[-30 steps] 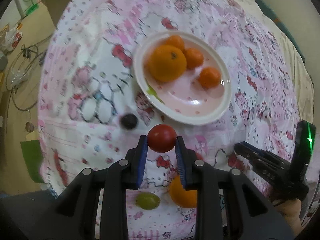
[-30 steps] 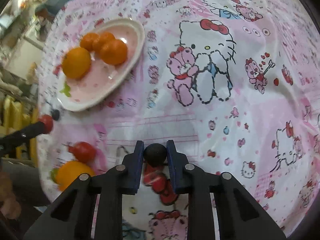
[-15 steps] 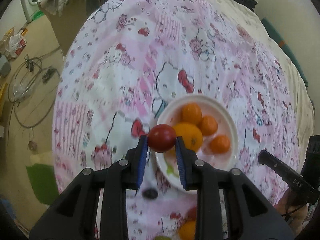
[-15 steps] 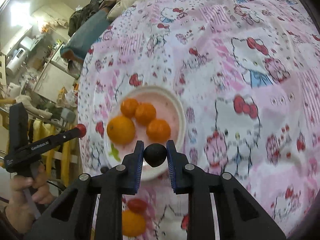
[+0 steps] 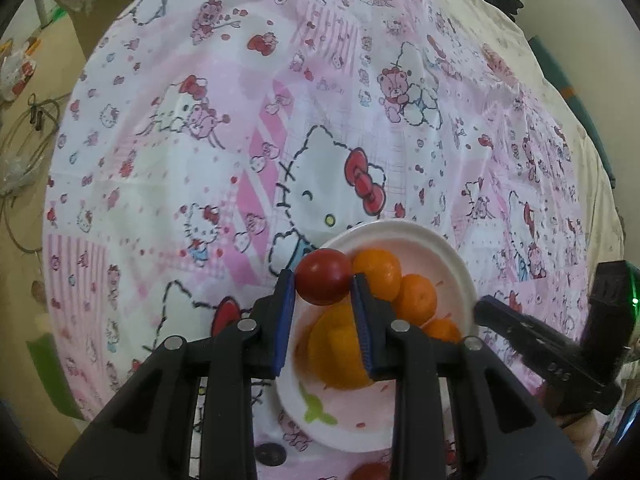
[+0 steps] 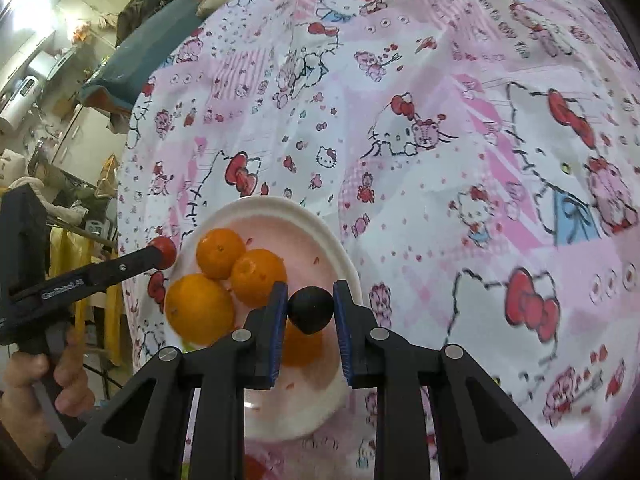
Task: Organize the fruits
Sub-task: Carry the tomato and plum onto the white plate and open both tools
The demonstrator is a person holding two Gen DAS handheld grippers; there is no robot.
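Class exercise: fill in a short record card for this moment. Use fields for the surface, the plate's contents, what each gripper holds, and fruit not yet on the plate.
surface: cartoon-print pink cloth
plate: white plate, holding four orange citrus fruits
left gripper: shut on red tomato, above the plate's edge
right gripper: shut on dark round fruit, above the plate
off plate: dark fruit on cloth near the plate

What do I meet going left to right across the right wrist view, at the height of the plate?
The hand holding the left gripper → the red tomato at its tip → the oranges on the white plate → the dark fruit in the right gripper → bare patterned cloth.
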